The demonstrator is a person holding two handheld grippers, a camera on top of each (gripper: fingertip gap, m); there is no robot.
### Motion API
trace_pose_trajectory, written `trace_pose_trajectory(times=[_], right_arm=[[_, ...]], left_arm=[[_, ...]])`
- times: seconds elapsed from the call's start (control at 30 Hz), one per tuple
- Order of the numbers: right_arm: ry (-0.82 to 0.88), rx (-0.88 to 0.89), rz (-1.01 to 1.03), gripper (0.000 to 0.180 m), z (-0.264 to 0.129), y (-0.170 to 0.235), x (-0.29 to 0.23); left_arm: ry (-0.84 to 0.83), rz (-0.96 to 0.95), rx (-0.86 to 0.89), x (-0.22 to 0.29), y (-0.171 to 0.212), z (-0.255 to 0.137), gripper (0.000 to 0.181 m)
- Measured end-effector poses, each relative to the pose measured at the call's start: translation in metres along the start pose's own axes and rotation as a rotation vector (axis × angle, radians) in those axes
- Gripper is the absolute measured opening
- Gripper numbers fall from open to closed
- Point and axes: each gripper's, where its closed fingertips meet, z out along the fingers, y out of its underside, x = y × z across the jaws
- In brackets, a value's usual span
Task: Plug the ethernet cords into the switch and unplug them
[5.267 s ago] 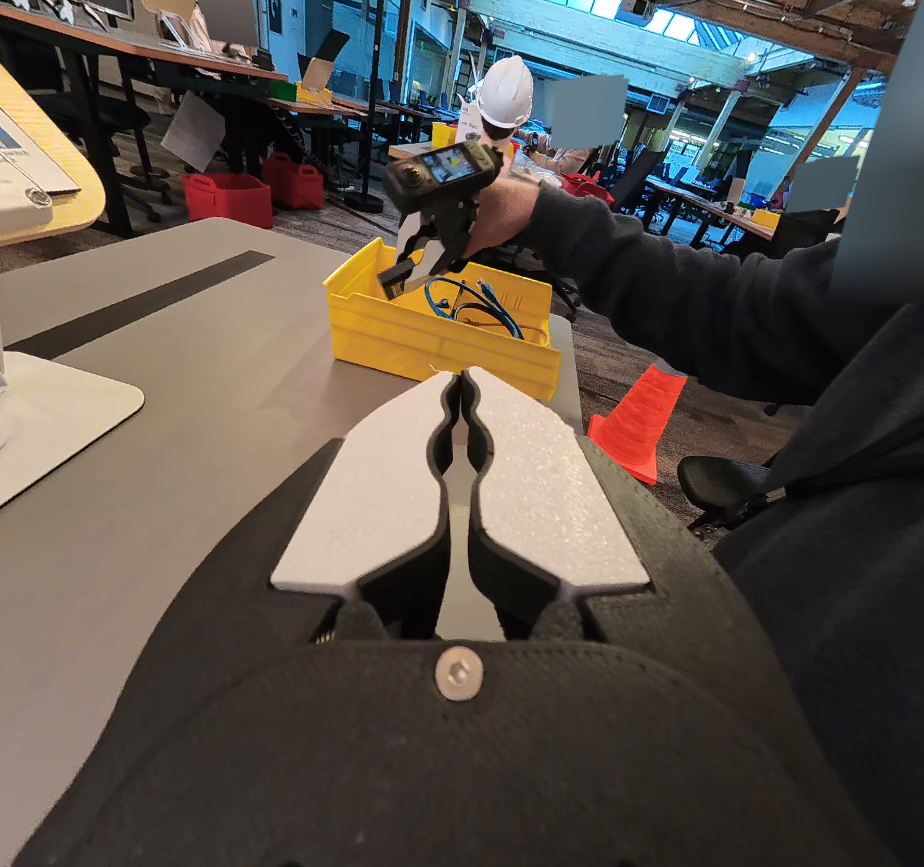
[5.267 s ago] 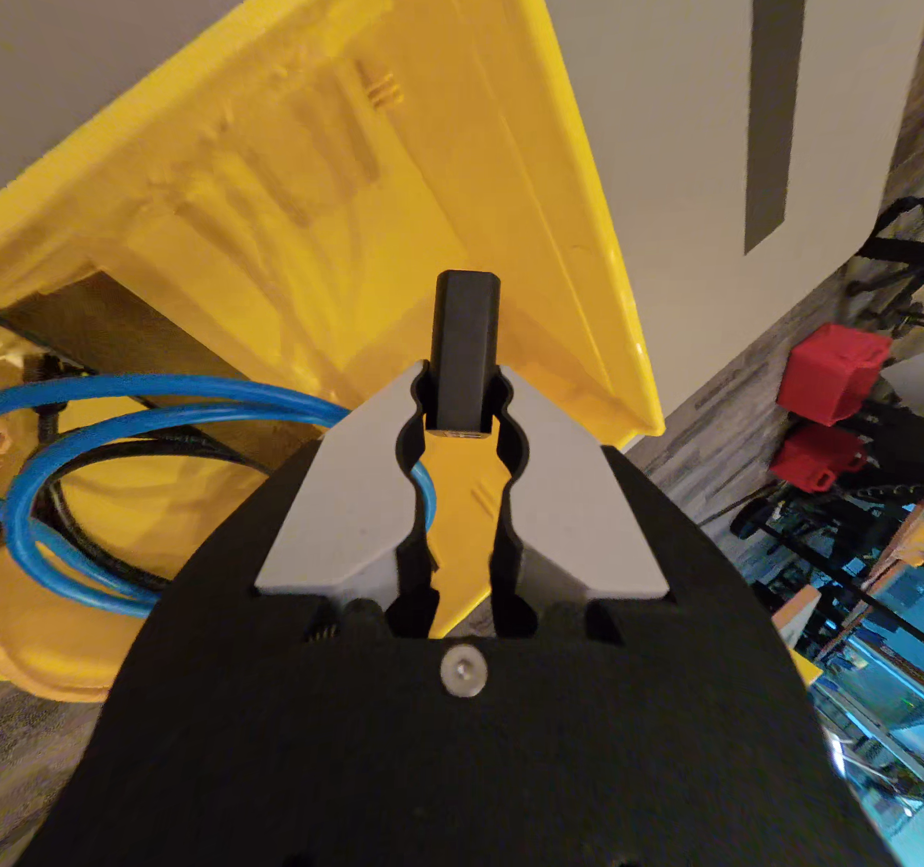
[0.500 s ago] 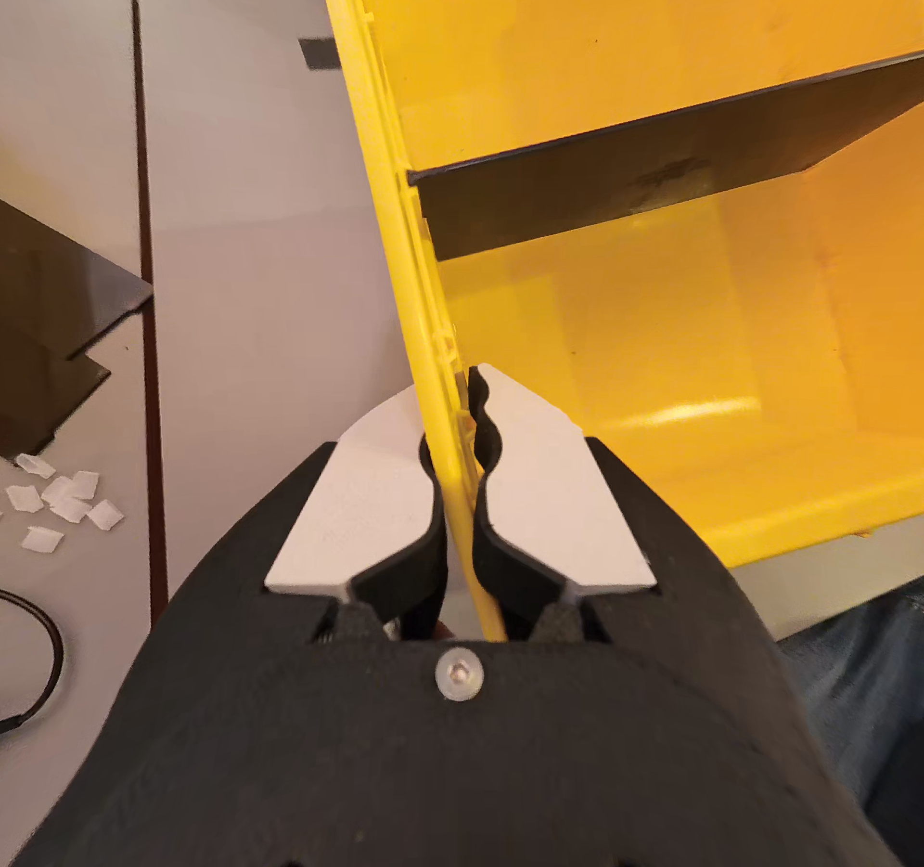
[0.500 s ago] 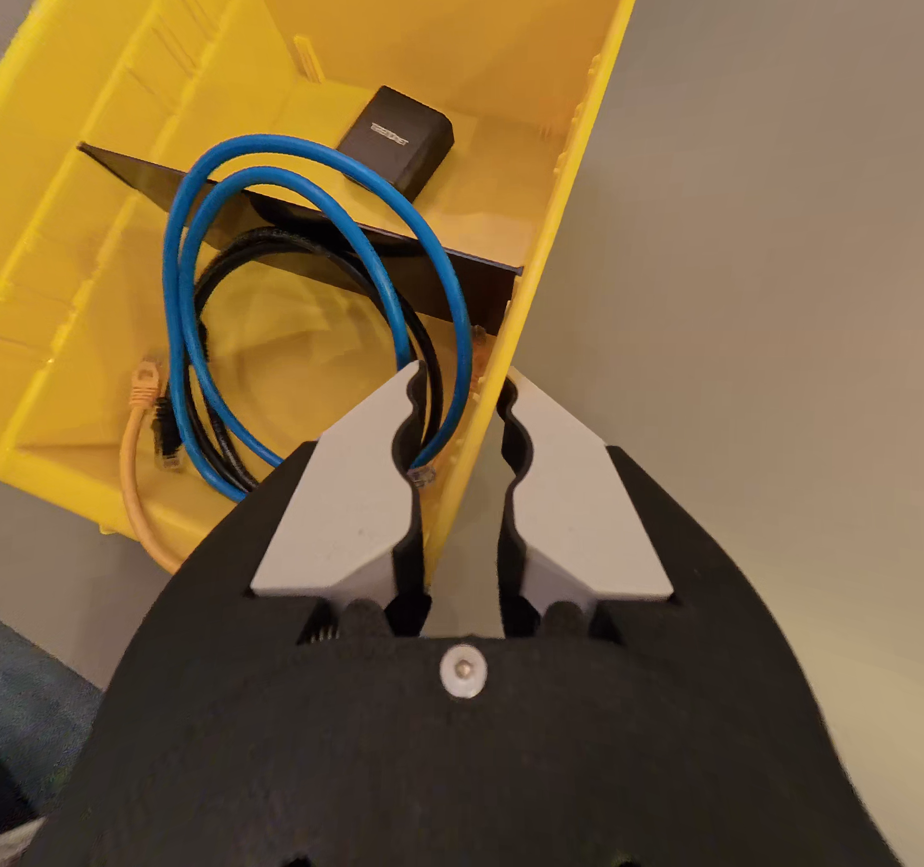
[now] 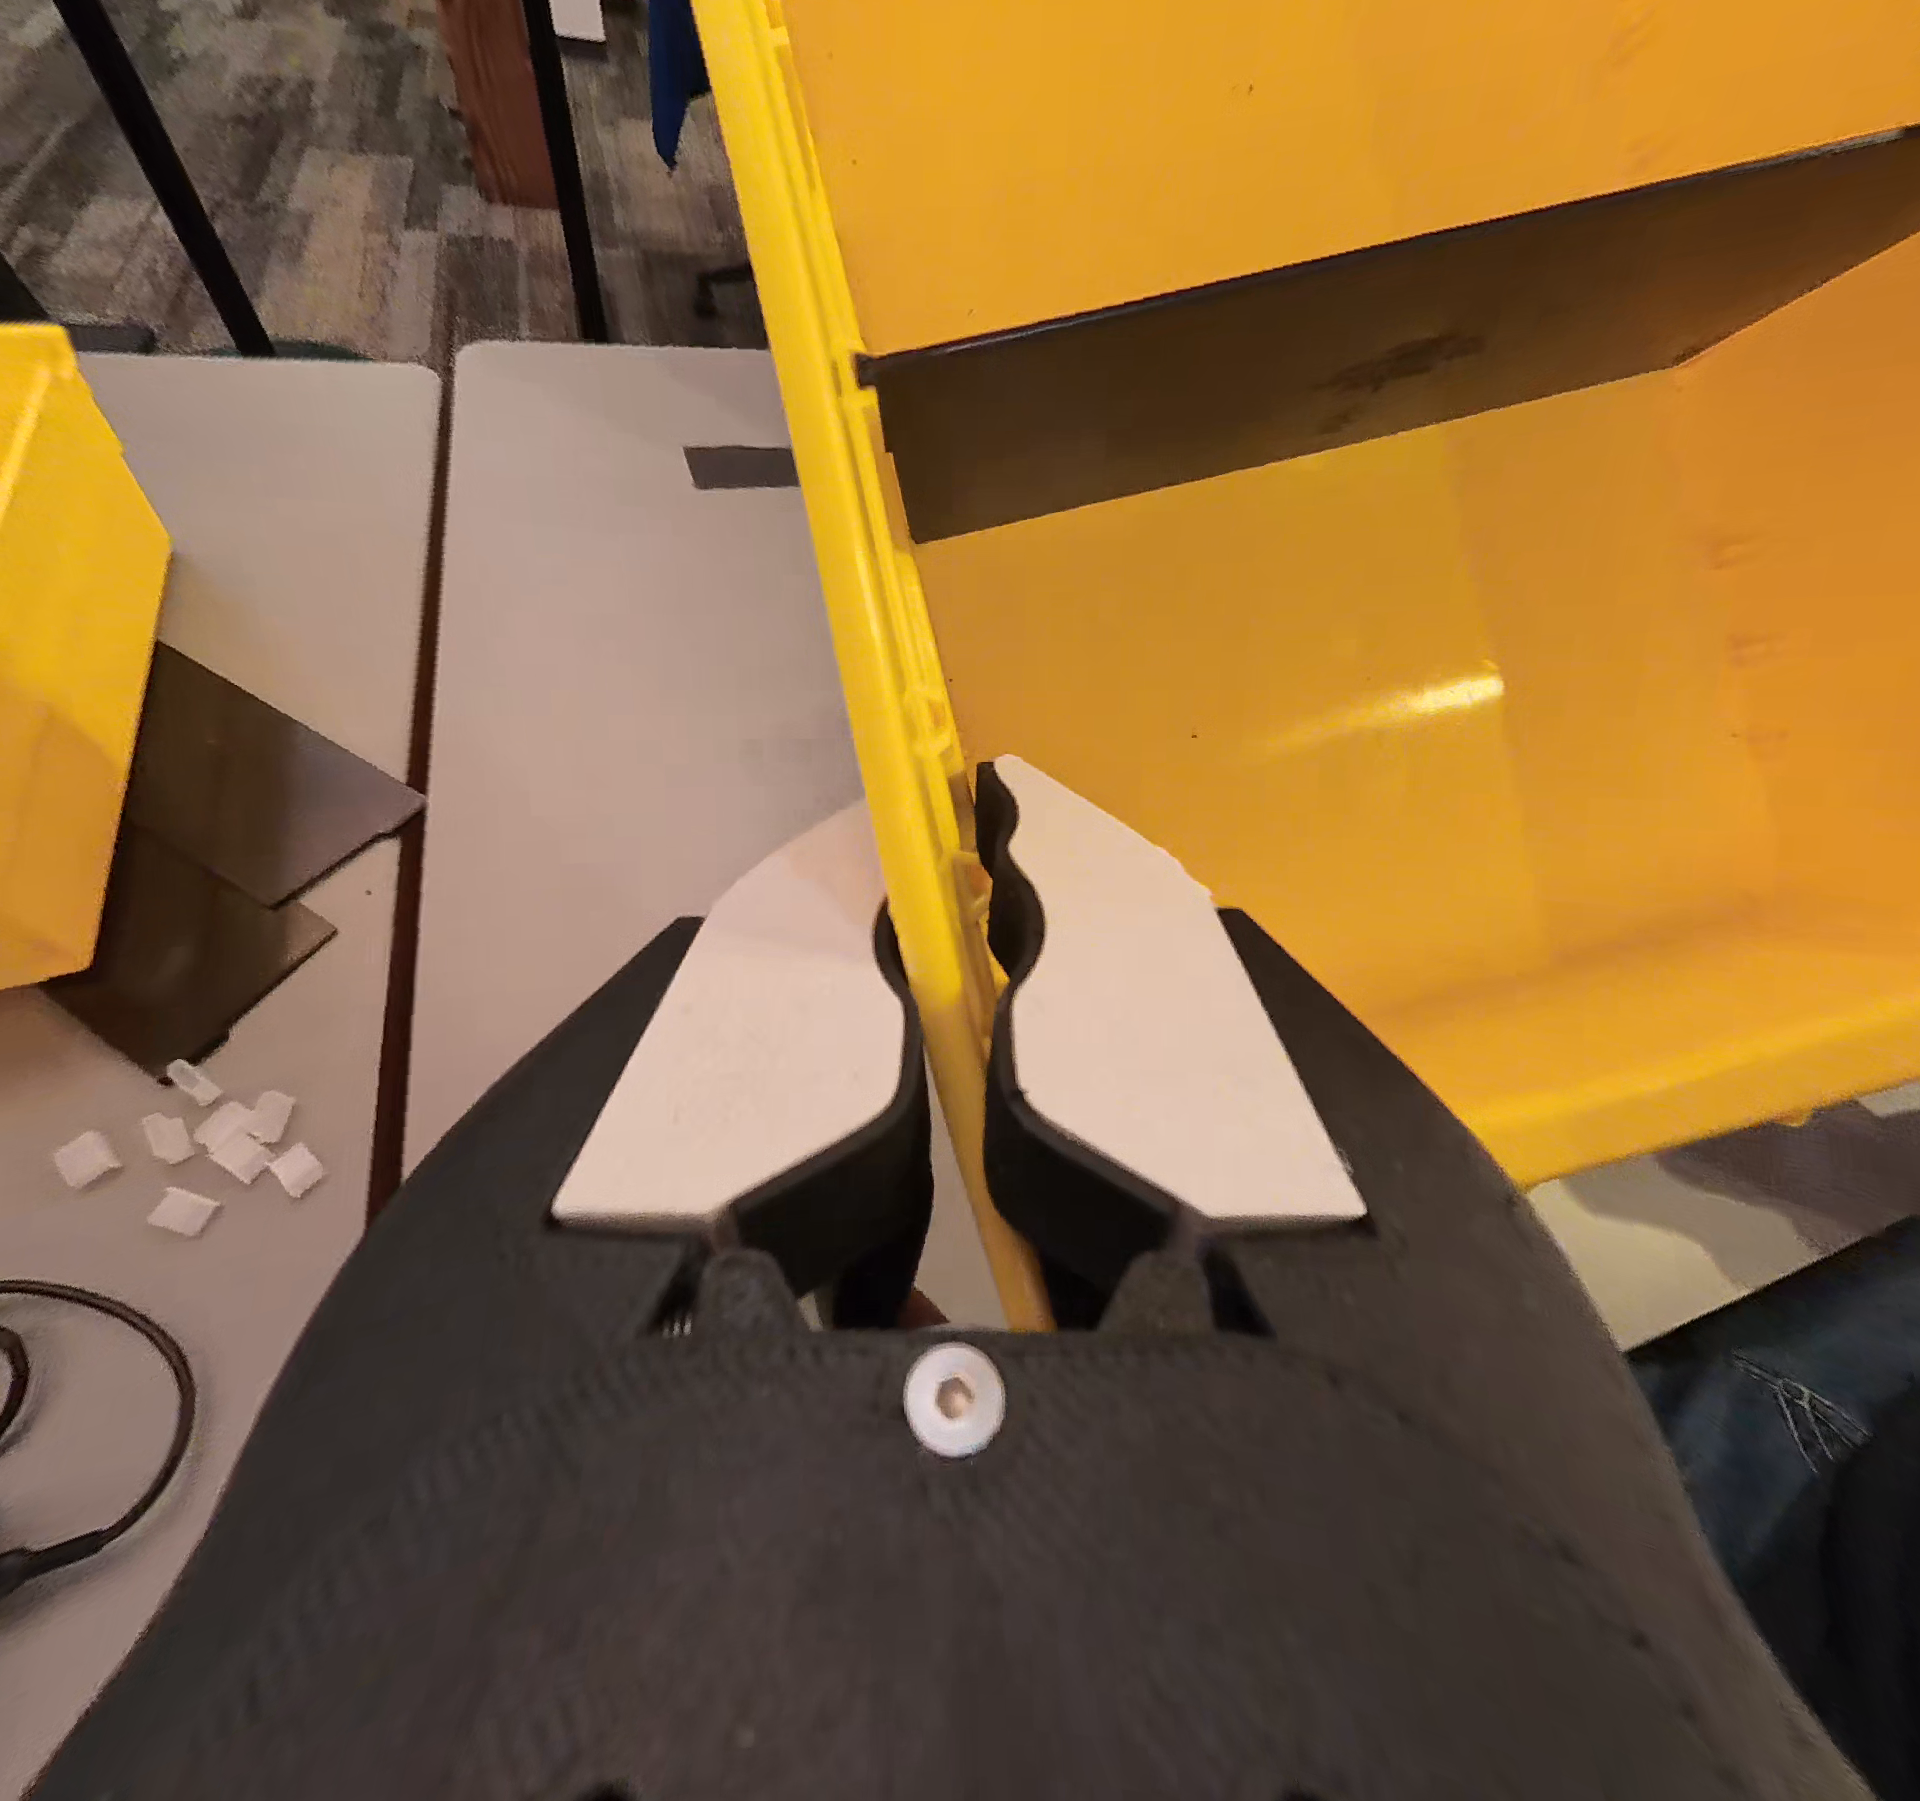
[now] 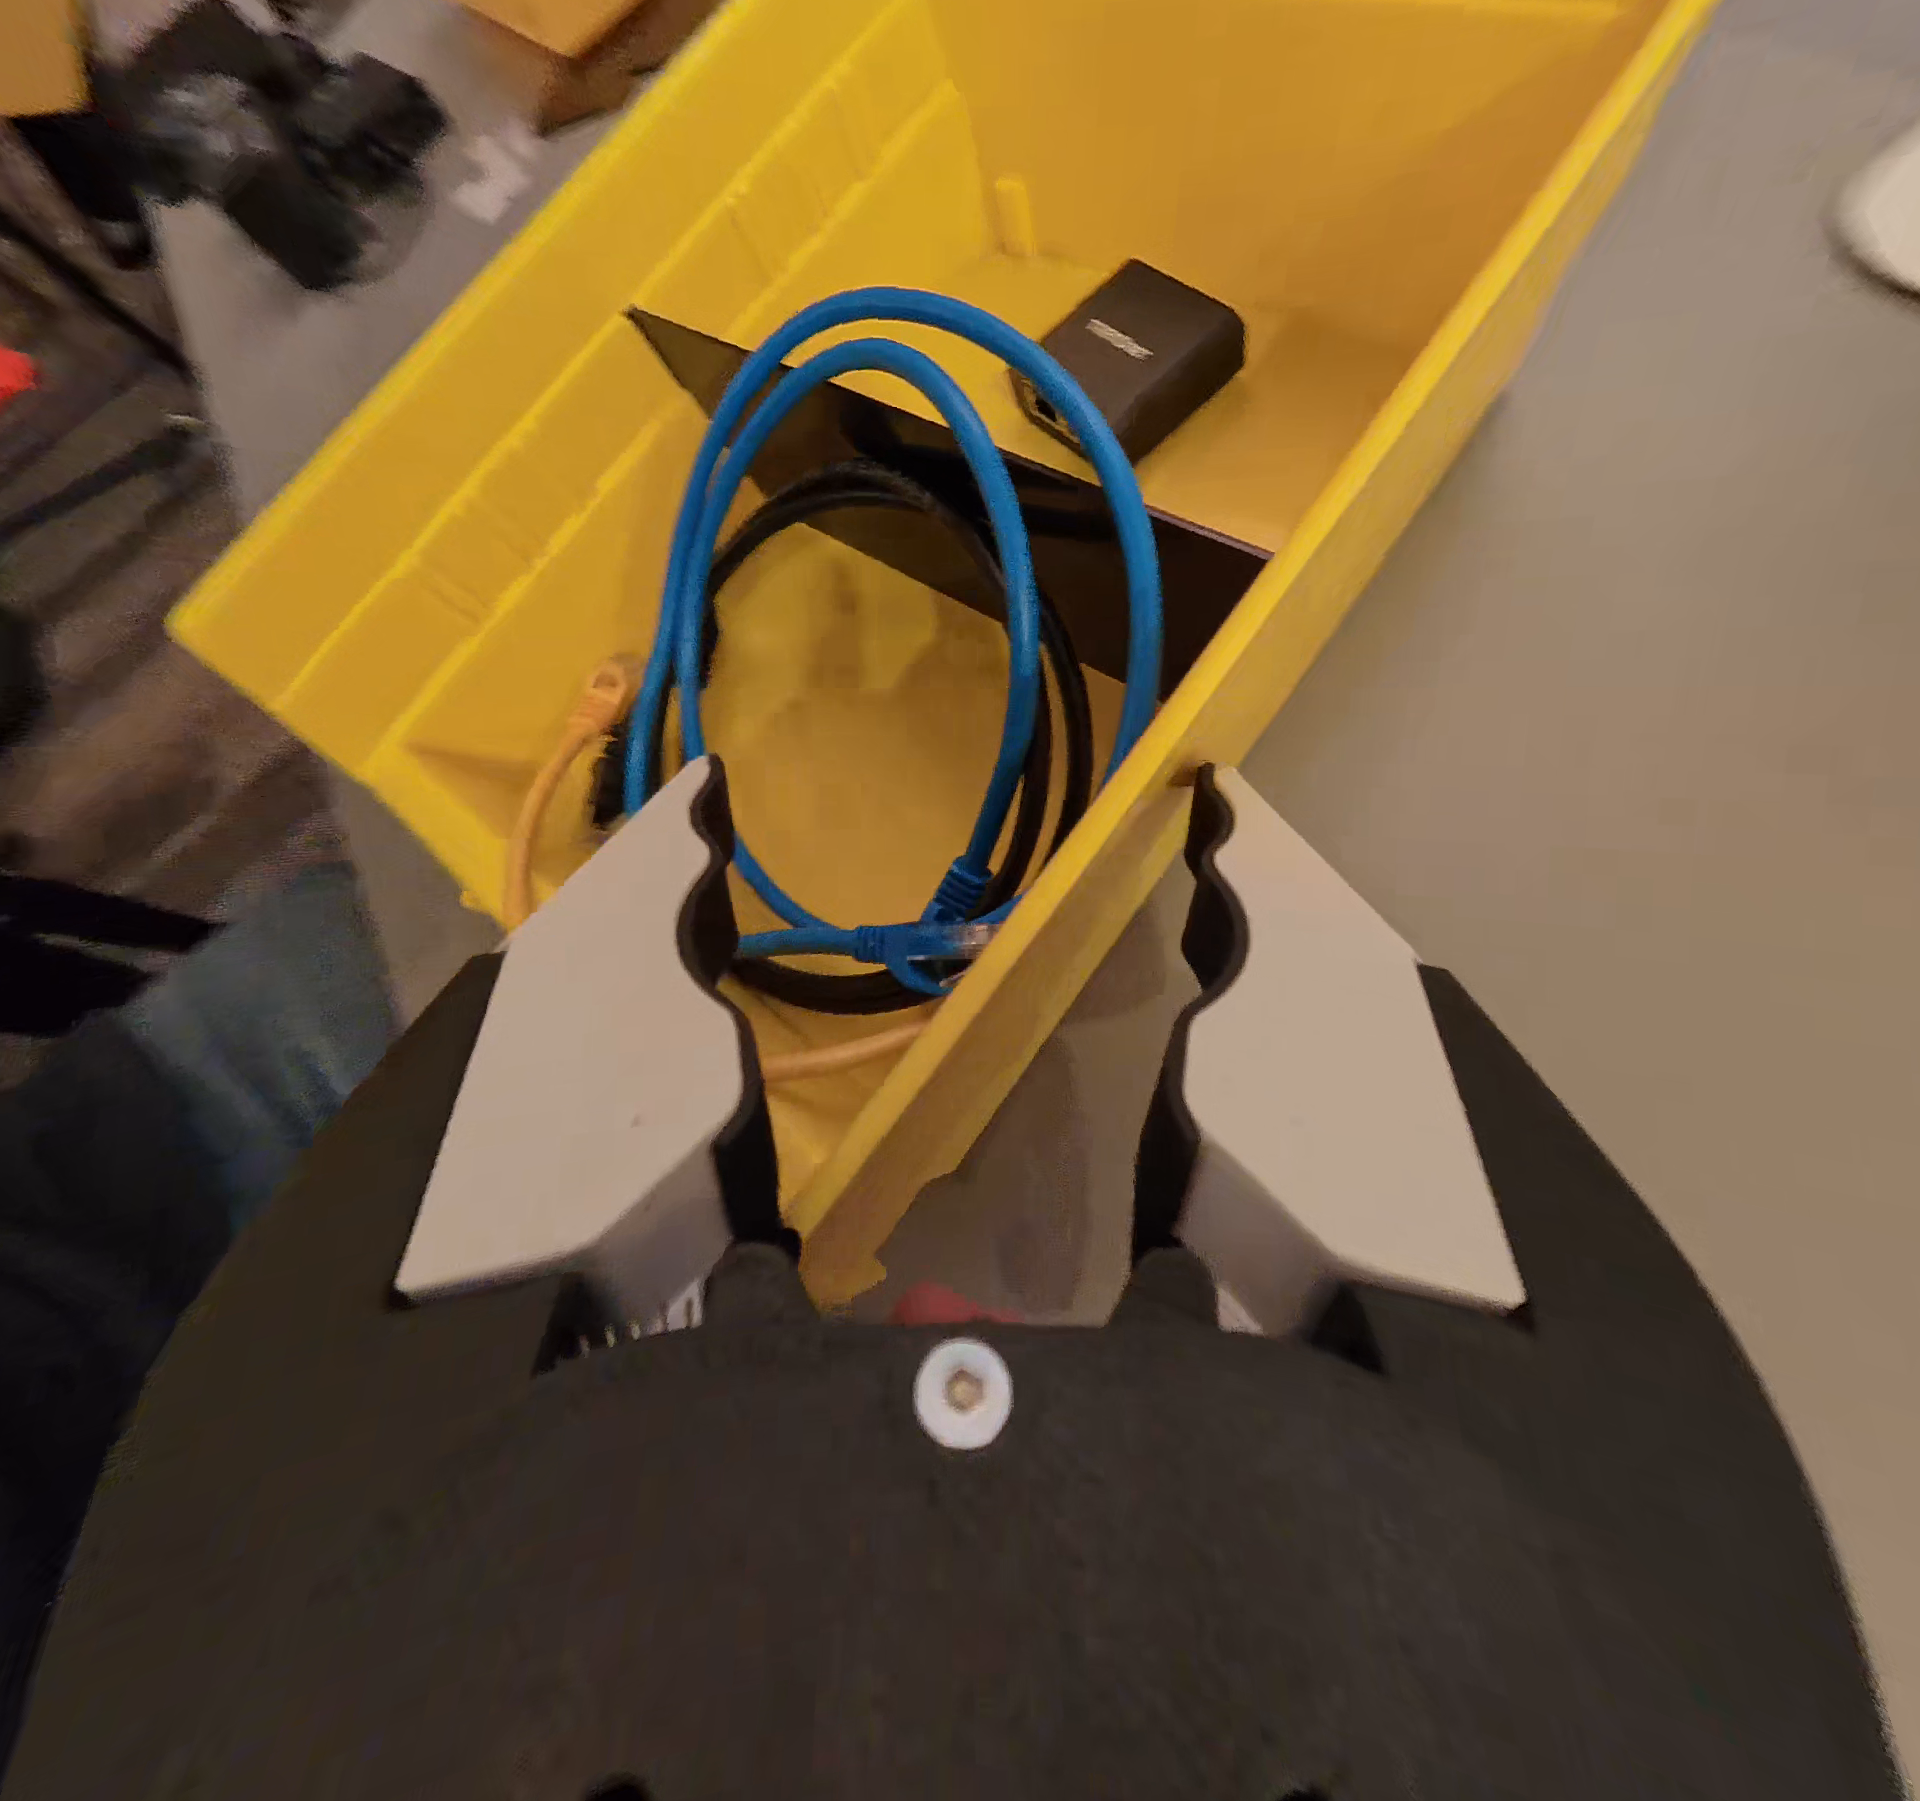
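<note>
A yellow bin [image 6: 1403,463] with a black divider [image 6: 1174,588] stands on the grey table. Its near compartment holds a coiled blue ethernet cord [image 6: 717,525], a black cord [image 6: 1075,712] and a yellow cord [image 6: 597,702]. The small black switch [image 6: 1143,354] lies in the far compartment. My right gripper [image 6: 956,769] is open and straddles the bin's right wall, with the left finger inside by the blue cord's plug. My left gripper [image 5: 940,795] is shut on a yellow bin wall [image 5: 831,463]. The compartments shown in that view look empty.
Another yellow bin [image 5: 62,660] sits left on black sheets [image 5: 260,795], with white scraps [image 5: 229,1138] and a black cable loop [image 5: 166,1388] nearby. Blurred black gear [image 6: 281,130] lies beyond the bin. A white base [image 6: 1886,213] is at the right edge. A person's leg [image 5: 1787,1388] is close. Tip to tip, the grippers are about 35 cm apart. The left gripper is farther from the white base [image 6: 1886,213], some 50 cm, than the right, some 25 cm.
The right gripper, which held the switch seconds ago, has opened wider over the bin wall; the switch lies in the bin. The left gripper keeps its grip on the wall and has tilted upward.
</note>
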Motion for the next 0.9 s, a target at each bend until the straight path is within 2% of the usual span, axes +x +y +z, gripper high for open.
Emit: trace_pose_trajectory(times=[0.13, 0.2, 0.33, 0.5, 0.67, 0.8, 0.9], right_arm=[[-0.202, -0.031, 0.055, 0.086, 0.033, -0.013, -0.054], [-0.211, -0.033, 0.023, 0.088, 0.041, -0.014, -0.065], [-0.214, 0.012, 0.007, 0.088, 0.022, -0.017, -0.058], [-0.160, 0.165, 0.021, 0.087, -0.060, -0.029, -0.015], [-0.110, 0.511, -0.019, 0.087, -0.182, -0.047, 0.011], [0.017, 0.617, -0.008, 0.097, -0.253, -0.032, 0.027], [0.091, 0.673, 0.055, 0.099, -0.285, -0.013, 0.033]], left_arm=[[-0.009, 0.018, 0.018, 0.005, -0.010, -0.008, 0.006], [0.001, 0.027, 0.022, 0.010, -0.013, -0.009, 0.006], [0.030, 0.053, 0.019, 0.031, -0.019, -0.003, 0.006], [0.108, 0.091, 0.000, 0.091, -0.024, 0.033, 0.006], [0.213, 0.208, -0.064, 0.179, -0.019, 0.094, 0.006], [0.311, 0.294, -0.195, 0.258, 0.002, 0.142, 0.006], [0.387, 0.317, -0.272, 0.316, 0.027, 0.173, 0.006]])
